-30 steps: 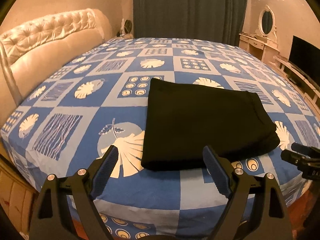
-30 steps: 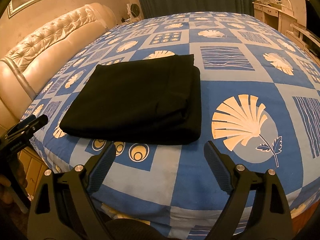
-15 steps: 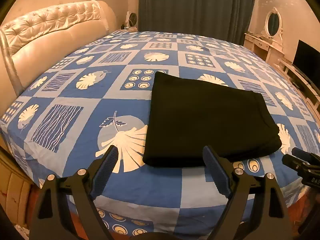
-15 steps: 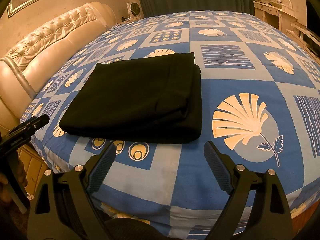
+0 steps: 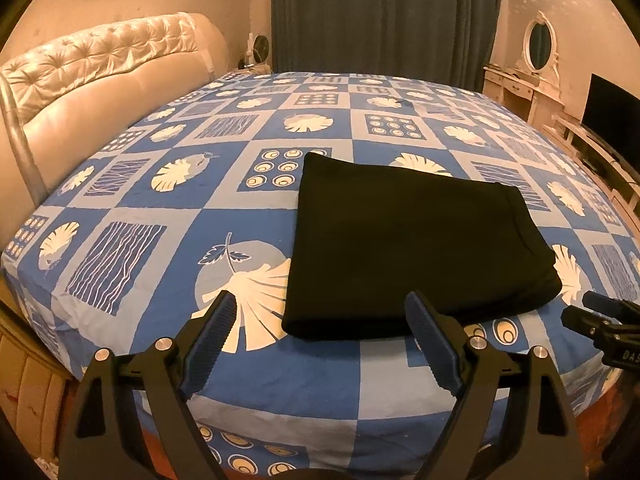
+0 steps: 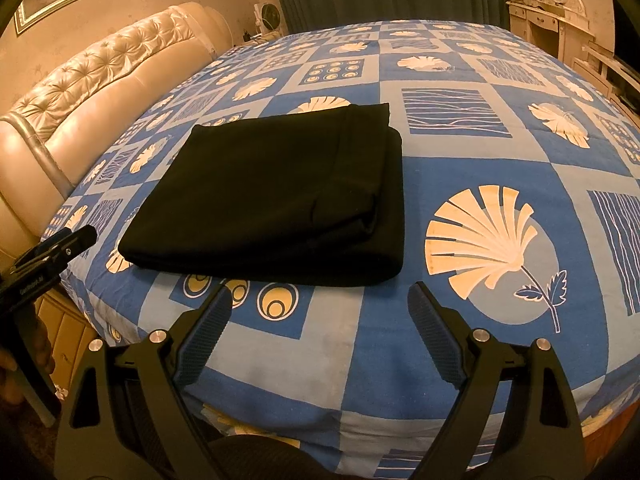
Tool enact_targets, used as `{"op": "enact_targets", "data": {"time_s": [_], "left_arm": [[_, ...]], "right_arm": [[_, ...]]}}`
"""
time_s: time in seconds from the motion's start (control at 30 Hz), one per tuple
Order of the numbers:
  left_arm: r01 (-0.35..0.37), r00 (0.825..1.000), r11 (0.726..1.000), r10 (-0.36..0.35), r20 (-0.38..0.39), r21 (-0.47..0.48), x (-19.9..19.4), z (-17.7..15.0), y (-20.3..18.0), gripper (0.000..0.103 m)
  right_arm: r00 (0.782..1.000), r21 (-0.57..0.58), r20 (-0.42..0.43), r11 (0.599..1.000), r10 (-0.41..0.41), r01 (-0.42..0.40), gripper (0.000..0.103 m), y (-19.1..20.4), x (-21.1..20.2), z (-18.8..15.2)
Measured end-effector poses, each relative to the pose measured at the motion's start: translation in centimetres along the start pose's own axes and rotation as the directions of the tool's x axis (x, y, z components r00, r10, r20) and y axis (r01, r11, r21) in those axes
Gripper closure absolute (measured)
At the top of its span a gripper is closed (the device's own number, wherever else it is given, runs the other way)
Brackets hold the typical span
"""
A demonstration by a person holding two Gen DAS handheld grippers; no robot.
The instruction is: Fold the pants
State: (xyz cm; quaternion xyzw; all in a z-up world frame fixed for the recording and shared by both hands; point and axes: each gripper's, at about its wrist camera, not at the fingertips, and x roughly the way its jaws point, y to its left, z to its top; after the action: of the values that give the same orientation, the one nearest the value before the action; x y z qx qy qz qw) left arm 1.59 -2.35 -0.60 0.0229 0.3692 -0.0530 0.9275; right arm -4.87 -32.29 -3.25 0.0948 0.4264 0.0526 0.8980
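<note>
The black pants (image 5: 412, 248) lie folded into a flat rectangle on the blue patterned bed (image 5: 168, 240). They also show in the right wrist view (image 6: 280, 196), with the layered folds at their right side. My left gripper (image 5: 320, 336) is open and empty, hovering over the bed's near edge just short of the pants. My right gripper (image 6: 320, 328) is open and empty, also just short of the pants' near edge. The right gripper shows at the right edge of the left wrist view (image 5: 604, 320); the left gripper shows at the left edge of the right wrist view (image 6: 44, 256).
A tufted cream headboard (image 5: 80, 80) runs along the bed's left side. Dark curtains (image 5: 384, 16) hang behind the bed. A white dresser with an oval mirror (image 5: 536, 48) and a dark TV screen (image 5: 608, 104) stand at the right.
Both grippers have drawn back and risen slightly, so the pants look a little farther off. The pants have not moved. Both jaws stay open.
</note>
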Motion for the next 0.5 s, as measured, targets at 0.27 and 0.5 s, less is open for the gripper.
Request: {"op": "enact_targets", "data": {"time_s": [0.27, 0.5], "left_arm": [[0.009, 1.000, 1.000, -0.009, -0.005, -0.003, -0.05, -0.04, -0.06, 0.018], [0.006, 1.000, 1.000, -0.006, -0.002, -0.006, -0.16, -0.01, -0.01, 0.018]], "right_arm": [[1.000, -0.001, -0.001, 1.000, 0.000, 0.000, 0.014, -0.13, -0.01, 0.10], [1.000, -0.006, 0.001, 1.000, -0.001, 0.001, 0.014, -0.23, 0.14, 0.00]]}}
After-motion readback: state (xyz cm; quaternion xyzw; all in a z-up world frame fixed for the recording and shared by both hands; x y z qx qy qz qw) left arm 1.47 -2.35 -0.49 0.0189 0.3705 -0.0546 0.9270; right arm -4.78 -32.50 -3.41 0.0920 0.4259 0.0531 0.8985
